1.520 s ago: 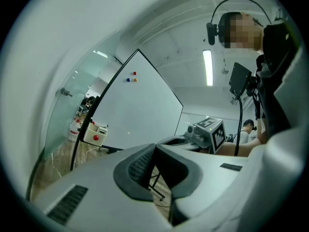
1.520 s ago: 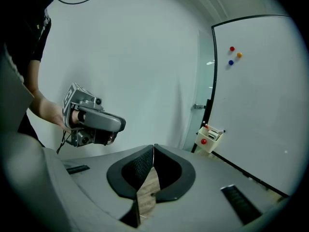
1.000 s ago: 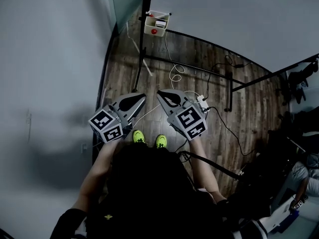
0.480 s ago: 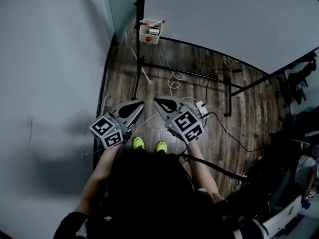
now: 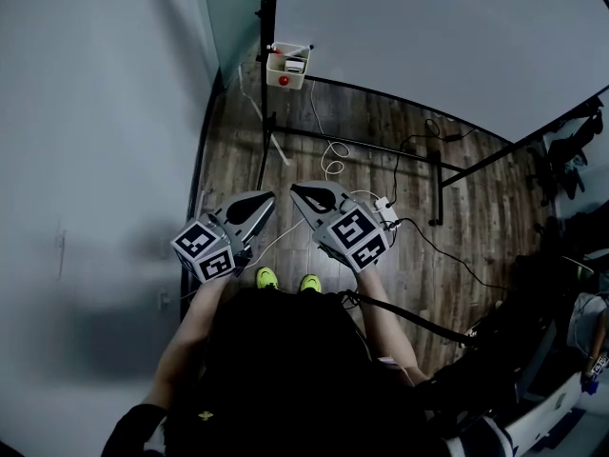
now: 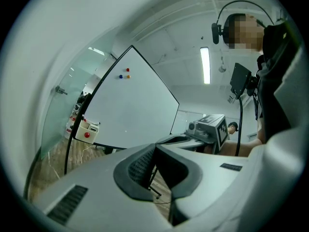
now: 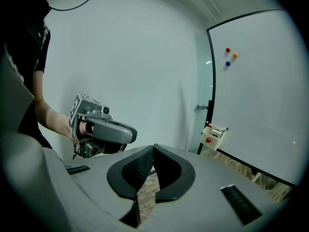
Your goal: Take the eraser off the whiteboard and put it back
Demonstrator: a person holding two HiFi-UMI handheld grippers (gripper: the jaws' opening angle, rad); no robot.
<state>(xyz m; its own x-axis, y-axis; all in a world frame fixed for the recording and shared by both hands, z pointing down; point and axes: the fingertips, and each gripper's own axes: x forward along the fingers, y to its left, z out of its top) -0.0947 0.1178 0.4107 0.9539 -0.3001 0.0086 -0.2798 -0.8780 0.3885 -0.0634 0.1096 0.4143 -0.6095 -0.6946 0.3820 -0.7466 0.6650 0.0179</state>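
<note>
The whiteboard (image 5: 428,46) stands ahead on a black frame; it also shows in the left gripper view (image 6: 130,110) and the right gripper view (image 7: 260,95). A cream holder box (image 5: 288,65) with a red dot hangs at its lower left corner. It holds markers and a small white-and-dark block; whether that block is the eraser I cannot tell. Three small magnets (image 7: 230,57) sit high on the board. My left gripper (image 5: 271,196) and right gripper (image 5: 293,188) are held side by side before my body, well short of the board. Both are shut with nothing between the jaws.
The black stand legs (image 5: 362,141) and loose cables (image 5: 333,150) lie on the wood floor between me and the board. A grey wall (image 5: 95,160) and a glass panel (image 5: 233,8) close the left side. Dark equipment and another person (image 5: 590,341) are at the far right.
The head view has shifted a little, so the holder box sits slightly lower and further left. Both grippers stay where they were, still shut and empty.
</note>
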